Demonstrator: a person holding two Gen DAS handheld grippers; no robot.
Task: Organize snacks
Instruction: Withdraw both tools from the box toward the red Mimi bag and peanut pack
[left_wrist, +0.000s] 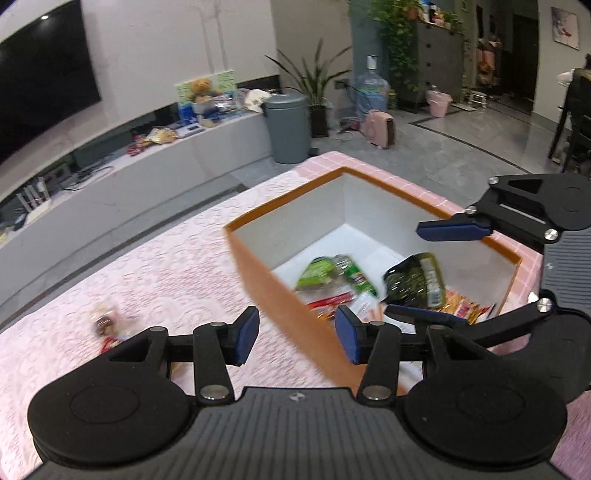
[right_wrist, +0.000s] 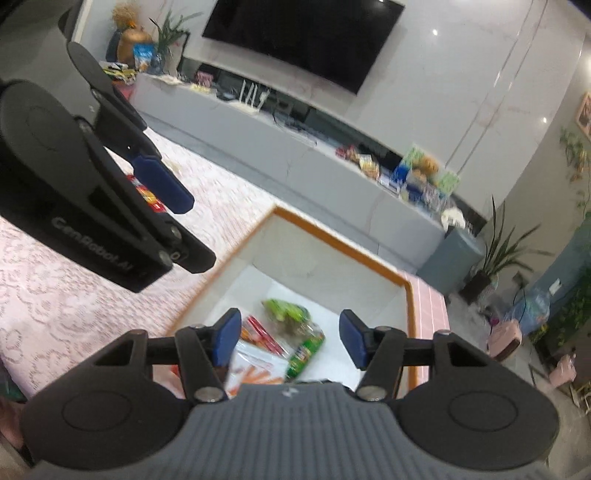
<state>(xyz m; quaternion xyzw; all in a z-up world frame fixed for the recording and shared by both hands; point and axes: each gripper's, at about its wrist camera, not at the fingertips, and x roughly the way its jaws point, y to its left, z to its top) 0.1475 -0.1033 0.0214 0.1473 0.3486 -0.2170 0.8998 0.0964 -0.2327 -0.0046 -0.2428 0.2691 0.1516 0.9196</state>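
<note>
We take the orange-rimmed box (left_wrist: 258, 266) as our landmark; it stands on the pink lace tablecloth (left_wrist: 147, 266), with pale grey inner walls and a white floor. Inside it we see several snack packets: a green packet (left_wrist: 325, 271) lying near the middle of the floor, a dark green packet (left_wrist: 415, 280) with a pale label strip towards the box's right wall, seemingly in mid-air between the right claw's fingers, a red-striped packet (left_wrist: 330, 301) beside the near wall, and orange-printed packets (left_wrist: 461, 304) in the near right corner. All are blurred, so we cannot read any print.

The left gripper (left_wrist: 295, 338) hovers over the box's near left wall, its blue-padded fingers set wide apart with nothing between them. The right gripper (right_wrist: 288, 341) hangs above the box interior, likewise spread wide and holding nothing.

Outside the box, on the cloth to its left, lies a small wrapped snack (left_wrist: 105, 323) with red and brown markings, well apart from the box wall.
</note>
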